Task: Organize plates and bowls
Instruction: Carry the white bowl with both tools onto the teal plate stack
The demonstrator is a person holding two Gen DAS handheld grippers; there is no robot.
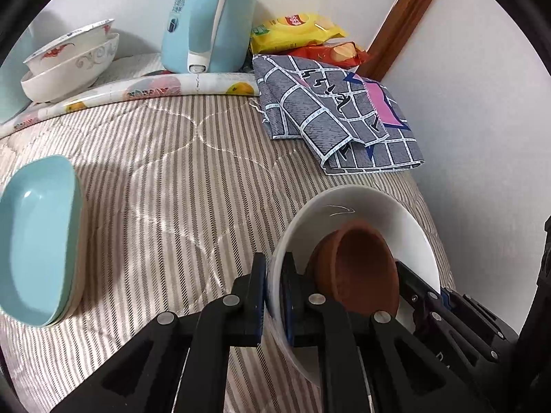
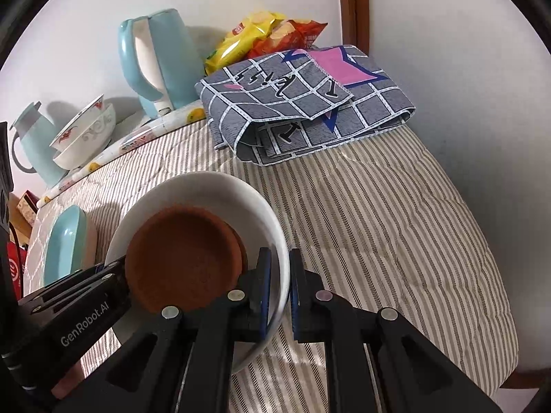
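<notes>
At far left of the left-wrist view, a pale blue oblong dish (image 1: 34, 241) rests on a striped quilted cloth (image 1: 172, 189), with two stacked white patterned bowls (image 1: 69, 62) at upper left and a light blue electric kettle (image 1: 210, 17) at upper centre. Toward the right, a folded grey checked cloth (image 1: 330, 120) lies in front of yellow and red snack bags (image 1: 303, 34). At lower centre, the left gripper (image 1: 273, 296) is clamped narrowly on the near rim of a round white ceramic plate (image 1: 361, 206), one finger inside and one outside the rim; a brown terracotta saucer (image 1: 358, 268) sits loose inside it. In the right-wrist view, the right gripper (image 2: 277, 289) pinches the opposite rim at lower centre in the same narrow grip, so the plate appears to be carried between both hands, apparently clear of the cloth. The chief risk, as judged from these views, is tilt: the plate already leans in the left-wrist view, and uneven hand heights could slide the saucer against a finger or over the rim. Thin rim grips may also slip if the hands drift apart. The blue dish lies close enough at the left to be struck.
</notes>
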